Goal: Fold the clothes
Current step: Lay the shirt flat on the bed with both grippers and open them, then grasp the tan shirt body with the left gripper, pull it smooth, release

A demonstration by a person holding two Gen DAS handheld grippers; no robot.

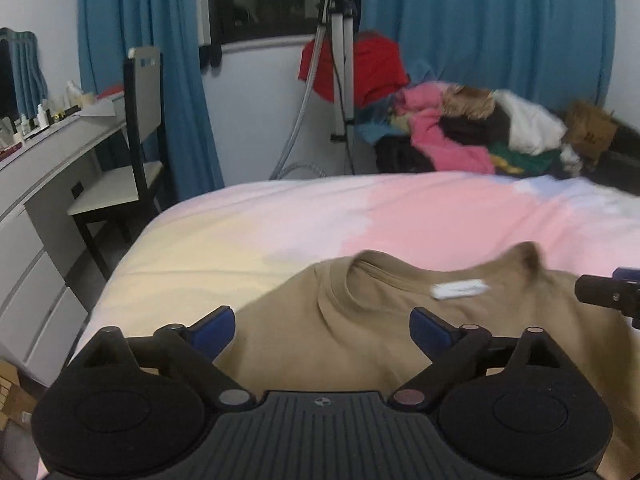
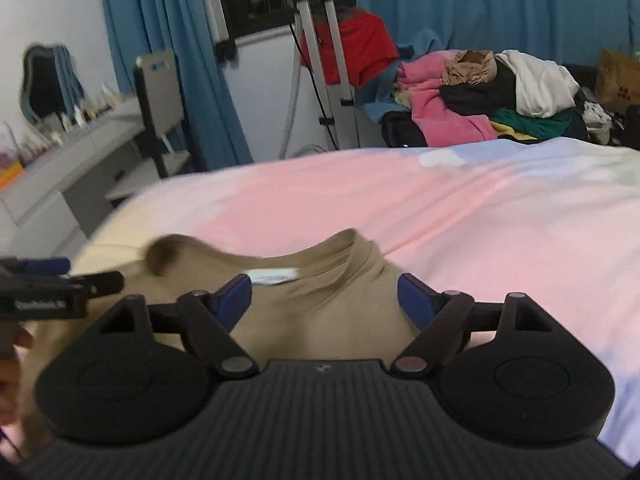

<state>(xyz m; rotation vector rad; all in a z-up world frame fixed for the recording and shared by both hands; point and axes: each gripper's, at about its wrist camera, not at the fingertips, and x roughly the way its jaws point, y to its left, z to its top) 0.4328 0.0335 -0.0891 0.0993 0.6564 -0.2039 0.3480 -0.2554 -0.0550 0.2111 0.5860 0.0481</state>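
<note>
A tan T-shirt [image 1: 384, 320] lies on the pastel bed sheet [image 1: 280, 220], collar and white neck label [image 1: 460, 290] facing up. My left gripper [image 1: 322, 326] hovers over its left shoulder, jaws wide apart, nothing pinched between the blue pads. In the right wrist view the same shirt [image 2: 320, 304] spreads under my right gripper [image 2: 324, 298], which is open above the collar's right side. The shirt's edges are blurred. The right gripper's tip [image 1: 608, 292] shows at the left view's right edge; the left gripper [image 2: 52, 284] shows at the right view's left edge.
A heap of mixed clothes [image 1: 480, 128] sits past the bed's far side, with a red garment [image 1: 360, 64] behind a tripod [image 1: 340, 60]. A chair [image 1: 132, 152] and a grey dresser [image 1: 40, 184] stand to the left. Blue curtains hang behind. A hand [image 2: 10, 364] shows at left.
</note>
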